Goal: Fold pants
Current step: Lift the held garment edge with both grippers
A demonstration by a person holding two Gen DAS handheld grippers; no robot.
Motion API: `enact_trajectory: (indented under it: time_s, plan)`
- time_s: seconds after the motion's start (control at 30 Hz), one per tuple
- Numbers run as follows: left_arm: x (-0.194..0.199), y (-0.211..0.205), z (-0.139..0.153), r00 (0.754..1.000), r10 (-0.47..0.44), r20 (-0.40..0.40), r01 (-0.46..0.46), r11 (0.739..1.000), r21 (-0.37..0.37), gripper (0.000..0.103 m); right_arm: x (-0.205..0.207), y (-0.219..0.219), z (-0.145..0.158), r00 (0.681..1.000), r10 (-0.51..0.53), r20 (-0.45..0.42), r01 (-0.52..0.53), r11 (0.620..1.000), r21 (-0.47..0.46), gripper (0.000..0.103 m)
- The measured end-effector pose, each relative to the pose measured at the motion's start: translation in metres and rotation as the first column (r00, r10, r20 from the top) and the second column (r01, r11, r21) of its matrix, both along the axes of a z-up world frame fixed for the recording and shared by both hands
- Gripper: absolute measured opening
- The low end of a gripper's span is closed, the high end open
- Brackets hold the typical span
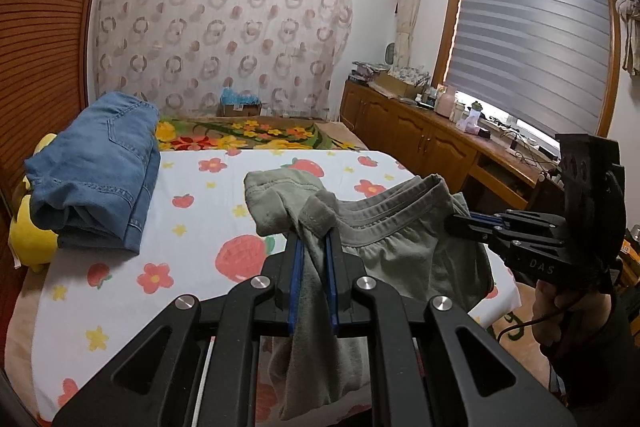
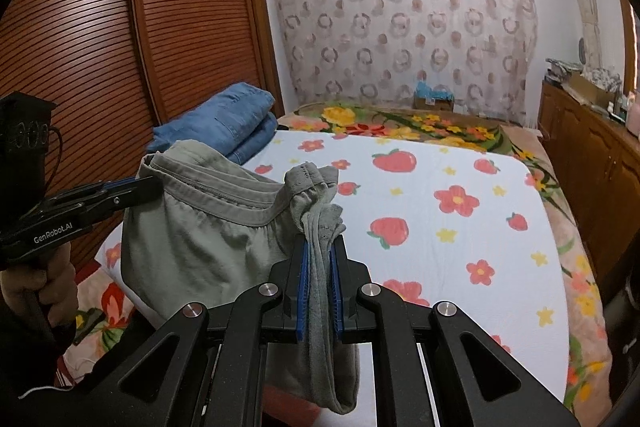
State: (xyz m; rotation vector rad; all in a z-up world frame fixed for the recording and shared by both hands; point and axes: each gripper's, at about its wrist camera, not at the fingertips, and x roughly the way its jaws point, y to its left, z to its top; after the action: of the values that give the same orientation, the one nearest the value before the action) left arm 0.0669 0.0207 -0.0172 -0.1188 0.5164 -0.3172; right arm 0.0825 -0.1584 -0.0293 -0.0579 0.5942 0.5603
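At the far left of the bed (image 1: 200,211), a folded pair of jeans (image 1: 96,171) is seen resting on a yellow soft toy (image 1: 32,235); it is well apart from the work. The green pants (image 1: 380,251) are held up above the near edge of the flowered sheet, hanging between the two grippers. The left gripper (image 1: 313,247) is closed narrowly on one corner of the waistband, with bunched cloth trapped between its blue fingers (image 1: 295,279). To the right, the right gripper (image 2: 320,259) is likewise clamped on the opposite corner. The fabric is judged light, soft and limp: it sags between the holds and drapes below each. Slippage is considered unlikely while several layers are pinched. The waistband corners are judged the proper holds, the elastic hem being thickest there.
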Motion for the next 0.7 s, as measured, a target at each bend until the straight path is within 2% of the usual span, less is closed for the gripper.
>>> enact_trajectory:
  time_s: [0.43,0.7]
  plan:
    - [-0.008,0.007,0.007,0.999,0.016,0.036,-0.016,1.0,0.001,0.012,-0.001,0.002,0.015,0.999,0.019,0.039,-0.019,1.0,0.005,0.01]
    - [-0.012,0.021,0.0,0.998,0.047,0.03,-0.047,0.999,-0.012,0.012,0.011,0.017,0.013,0.998,0.053,0.044,-0.053,0.999,-0.012,0.01]
